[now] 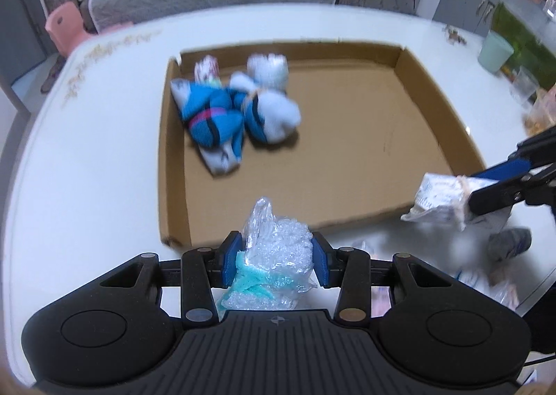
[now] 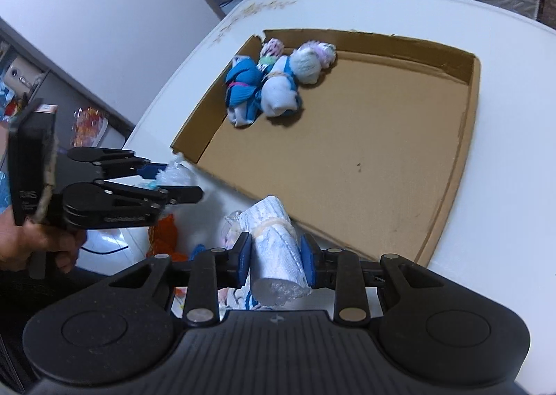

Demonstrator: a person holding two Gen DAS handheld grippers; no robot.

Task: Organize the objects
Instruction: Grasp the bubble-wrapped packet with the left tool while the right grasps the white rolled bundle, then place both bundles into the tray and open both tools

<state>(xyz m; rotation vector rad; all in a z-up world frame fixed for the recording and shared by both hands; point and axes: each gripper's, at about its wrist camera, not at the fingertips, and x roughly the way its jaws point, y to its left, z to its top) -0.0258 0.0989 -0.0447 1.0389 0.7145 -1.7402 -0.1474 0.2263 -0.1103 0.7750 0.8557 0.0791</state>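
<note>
Left wrist view is showing the white table (image 1: 87, 158) carrying a shallow cardboard tray (image 1: 347, 151), with four rolled sock bundles (image 1: 236, 106) clustered in its far left corner and the remaining floor bare. Both grippers are sitting at the tray's near edge, each loaded. The step in hand appears to be the carry: two further items are being brought toward the tray for placement.

The left gripper (image 1: 276, 261) is holding a plastic-wrapped bundle (image 1: 274, 256) with its jaws partly closed, the blue pads pressing on crinkled clear film over a turquoise item. The right gripper (image 2: 276, 257) is clamping a white rolled bundle (image 2: 274, 238) with its jaws narrow; this roll is bound by a rubber band and is pointing toward the tray.

The next move is likely calling for each load to be passed over the low tray wall and set down beside the existing cluster. The film is looking slippery and compressible, so a firm grip is advisable. Loose items, including an orange one (image 2: 165, 235), are lying near the table edge.
</note>
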